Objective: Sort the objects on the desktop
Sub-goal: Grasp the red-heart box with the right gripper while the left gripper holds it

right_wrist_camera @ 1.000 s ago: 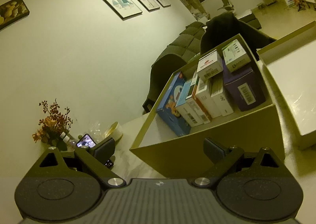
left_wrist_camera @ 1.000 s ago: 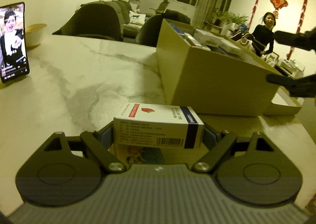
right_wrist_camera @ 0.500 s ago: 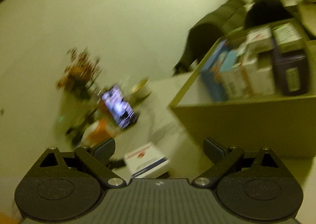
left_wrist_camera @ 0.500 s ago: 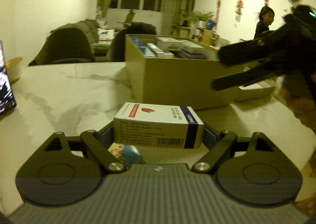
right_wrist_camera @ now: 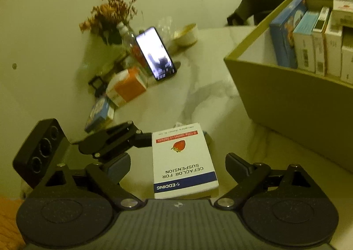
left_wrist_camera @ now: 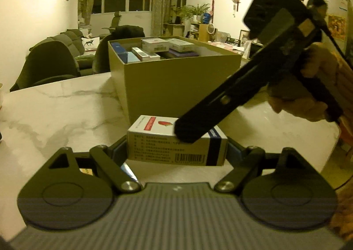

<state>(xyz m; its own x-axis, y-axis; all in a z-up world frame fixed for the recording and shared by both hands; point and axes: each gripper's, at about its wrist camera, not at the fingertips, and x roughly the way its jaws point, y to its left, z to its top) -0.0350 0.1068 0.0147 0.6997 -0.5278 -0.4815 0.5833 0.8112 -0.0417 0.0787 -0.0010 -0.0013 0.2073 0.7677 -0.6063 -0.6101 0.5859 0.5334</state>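
My left gripper [left_wrist_camera: 177, 153] clamped on the white medicine box [left_wrist_camera: 176, 141], my right gripper [right_wrist_camera: 177, 165] spread wide around it, cardboard bin [right_wrist_camera: 286, 95] at two o'clock

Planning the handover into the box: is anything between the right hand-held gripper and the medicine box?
Nothing visible: the right hand-held gripper is open around the Cefaclor medicine box, which the left hand-held gripper holds short of the cardboard box.

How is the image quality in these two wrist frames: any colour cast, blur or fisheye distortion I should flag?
Left wrist view: yellow-green cast, dim room; white medicine box readable, right gripper slightly soft, edges bowed by fisheye. Right wrist view: same cast; medicine box print sharp, phone screen blown out and smeared, cardboard box rim curved.
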